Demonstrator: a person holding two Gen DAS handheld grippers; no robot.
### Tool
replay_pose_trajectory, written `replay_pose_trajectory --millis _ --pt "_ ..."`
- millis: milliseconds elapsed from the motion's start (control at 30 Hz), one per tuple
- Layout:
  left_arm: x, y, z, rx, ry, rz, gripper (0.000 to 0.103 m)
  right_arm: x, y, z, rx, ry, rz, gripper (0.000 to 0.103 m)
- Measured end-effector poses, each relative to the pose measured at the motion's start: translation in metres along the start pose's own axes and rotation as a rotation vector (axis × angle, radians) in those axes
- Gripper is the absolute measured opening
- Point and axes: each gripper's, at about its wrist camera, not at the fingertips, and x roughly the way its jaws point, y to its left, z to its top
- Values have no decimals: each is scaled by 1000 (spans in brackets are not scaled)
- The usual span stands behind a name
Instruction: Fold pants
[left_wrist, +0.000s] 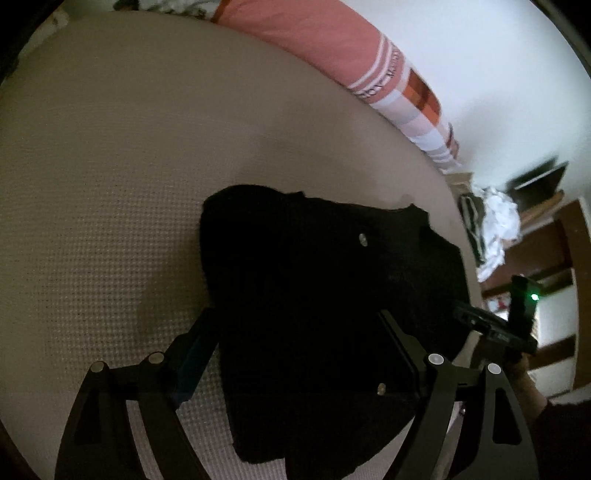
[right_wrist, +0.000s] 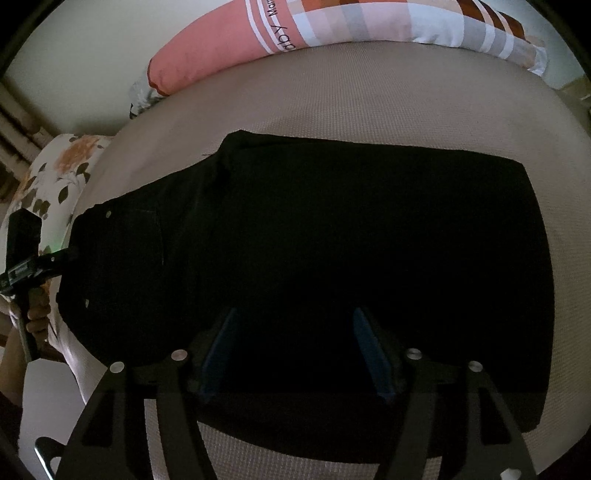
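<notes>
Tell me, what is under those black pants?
The black pants lie flat on a beige textured bed cover that shows all around them. Whatever lies directly beneath the cloth is covered.

Matt black cloth pants (right_wrist: 332, 229), textured woven bedcover (left_wrist: 110, 184)

Both tongs are black, built of flat slotted struts joined by round silver screws. The left tongs (left_wrist: 299, 354) and the right tongs (right_wrist: 295, 347) carry blue pads on the inner faces of their fingers (right_wrist: 218, 350). A small green light glows on the right tongs' body.
</notes>
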Motion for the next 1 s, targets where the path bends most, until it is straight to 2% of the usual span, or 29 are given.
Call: replay_pose_trajectory --millis 33,133,167,233,300,400,533,567,733,900,1000 --pt "2 0 0 1 8 -35 80 0 0 1 0 -2 0 65" --pt "6 -3 -2 16 5 -77 76 2 1 4 9 -3 -1 65" --pt "6 -1 -3 13 9 -94 70 2 0 4 14 -3 0 65" --pt "8 0 -3 0 2 -108 65 3 0 6 23 -5 7 65" --pt "9 2 -3 -15 -14 -102 50 3 -1 7 27 -7 11 65" --pt "8 3 -7 -62 -50 -50 35 1 -2 8 39 -13 25 65" --pt "-3 -34 -17 -6 -120 130 28 -11 -11 8 50 -46 38 65" --pt "-7 -43 -18 -7 -132 153 26 -14 -13 8 51 -55 39 65" --pt "-27 -89 -22 -49 -169 137 22 -37 -35 8 87 -116 53 65" --pt "-24 -148 -20 -40 -164 147 20 -61 -58 5 125 -177 65 65" --pt "-7 -189 -14 -29 -143 91 17 -75 -72 2 141 -209 68 65"
